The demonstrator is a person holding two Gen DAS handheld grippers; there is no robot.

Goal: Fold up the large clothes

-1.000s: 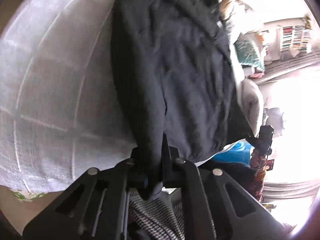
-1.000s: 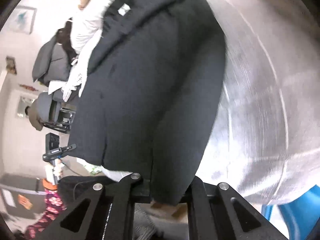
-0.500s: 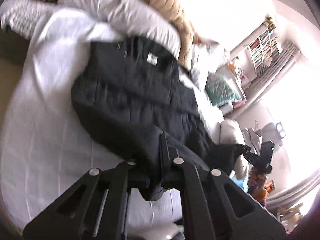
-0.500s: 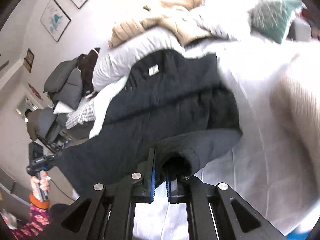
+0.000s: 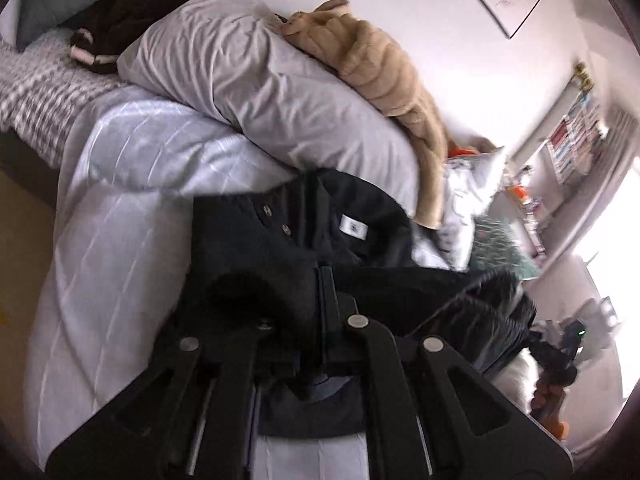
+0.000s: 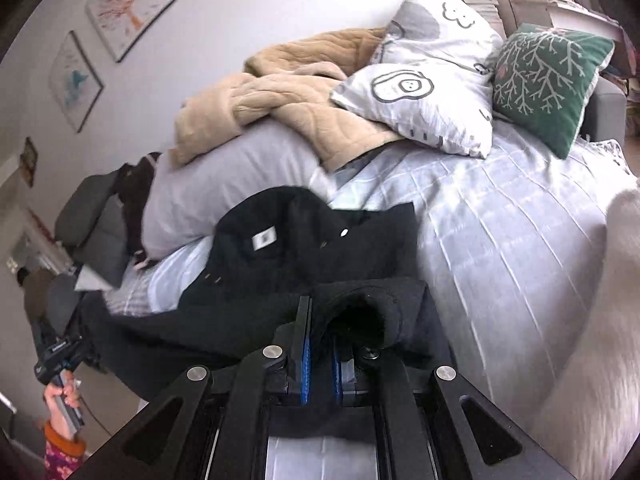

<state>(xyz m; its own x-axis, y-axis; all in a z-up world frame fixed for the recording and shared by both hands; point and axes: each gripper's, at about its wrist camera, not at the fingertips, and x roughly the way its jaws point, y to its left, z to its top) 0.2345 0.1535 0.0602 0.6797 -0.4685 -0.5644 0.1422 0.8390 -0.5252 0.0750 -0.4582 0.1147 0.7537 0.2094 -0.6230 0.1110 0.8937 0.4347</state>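
Matt black woollen coat (image 6: 320, 248); fluffy tan fleece blanket (image 6: 280, 100); smooth pleated cotton bedspread (image 6: 500, 232); matt plastic hand-held gripper (image 6: 320, 360).

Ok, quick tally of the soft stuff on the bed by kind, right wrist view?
Black coat, held by the right tool: 1
Tan blanket: 1
Grey duvet roll: 1
Printed pillows: 3 (white, white, green)
Total: 6

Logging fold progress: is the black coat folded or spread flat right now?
Partly folded. Both the left gripper and right gripper pinch the black coat, its lower part carried up over the body; its collar end lies on the bed.
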